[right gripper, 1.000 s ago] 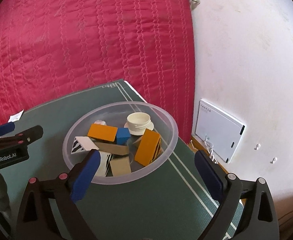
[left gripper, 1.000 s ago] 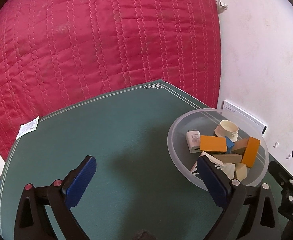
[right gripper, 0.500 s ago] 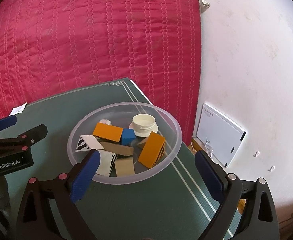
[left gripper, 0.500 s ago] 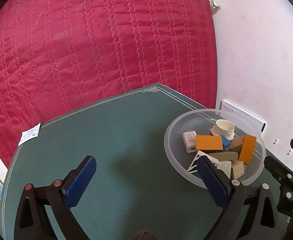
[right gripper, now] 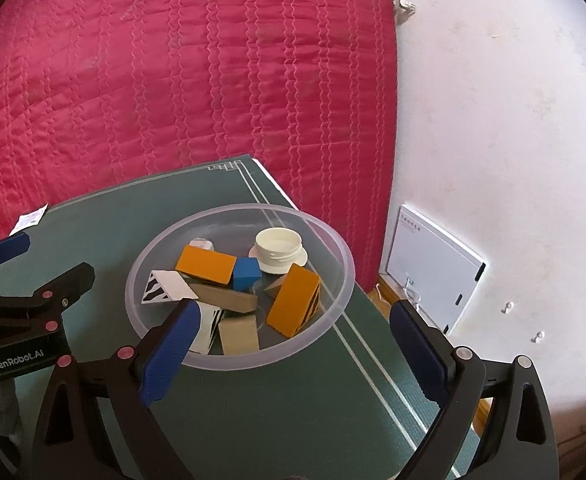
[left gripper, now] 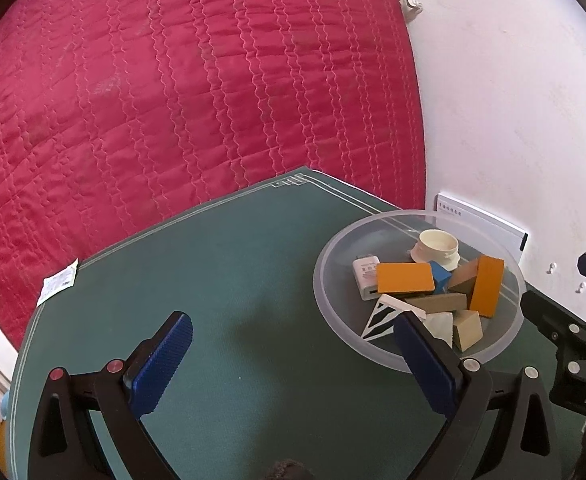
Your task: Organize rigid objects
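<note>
You are holding both the left gripper (left gripper: 293,356) and right gripper (right gripper: 299,344) apart and empty above the green mat (left gripper: 233,264); the blocks (right gripper: 209,264) are sitting piled in the clear bowl (right gripper: 339,252), so reach for a top piece.

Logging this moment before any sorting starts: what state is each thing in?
left gripper: open, empty, over the mat.
right gripper: open, empty, at the bowl's near side.
clear bowl: upright, on the green mat, holding the pieces.
white cap: open end up.
blue cube: in the pile.
</note>
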Tool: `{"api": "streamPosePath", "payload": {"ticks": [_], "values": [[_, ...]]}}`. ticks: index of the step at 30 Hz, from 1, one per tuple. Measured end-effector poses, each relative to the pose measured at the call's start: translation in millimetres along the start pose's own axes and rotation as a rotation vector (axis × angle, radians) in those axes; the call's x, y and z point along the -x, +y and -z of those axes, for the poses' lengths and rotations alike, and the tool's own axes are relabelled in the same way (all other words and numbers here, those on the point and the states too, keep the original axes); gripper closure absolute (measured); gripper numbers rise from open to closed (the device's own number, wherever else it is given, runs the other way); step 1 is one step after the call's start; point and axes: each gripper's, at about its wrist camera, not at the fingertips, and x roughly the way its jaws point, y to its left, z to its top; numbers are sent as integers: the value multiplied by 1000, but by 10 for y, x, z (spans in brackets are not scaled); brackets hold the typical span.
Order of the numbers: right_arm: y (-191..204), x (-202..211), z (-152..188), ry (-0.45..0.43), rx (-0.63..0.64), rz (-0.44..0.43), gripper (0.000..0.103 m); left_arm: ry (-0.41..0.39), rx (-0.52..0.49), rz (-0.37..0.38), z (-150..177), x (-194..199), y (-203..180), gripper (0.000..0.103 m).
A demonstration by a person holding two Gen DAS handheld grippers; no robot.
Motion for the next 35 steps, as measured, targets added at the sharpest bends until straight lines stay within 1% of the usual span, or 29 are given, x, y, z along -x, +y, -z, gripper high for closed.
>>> {"api": "streamPosePath", "payload": {"ticks": [17, 27, 32, 35], "values": [[28, -94, 57, 25, 34, 48, 7, 19, -33, 26, 29, -43, -118, 1], [42, -123, 85, 36, 47, 55, 7, 13, -64, 27, 51, -36, -187, 1], [48, -125, 94, 38, 47, 56, 7, 28, -42, 33, 50, -68, -150, 1], [64, -121, 111, 39, 49, 47, 7, 51, -24, 41, 52, -91, -100, 1]]}}
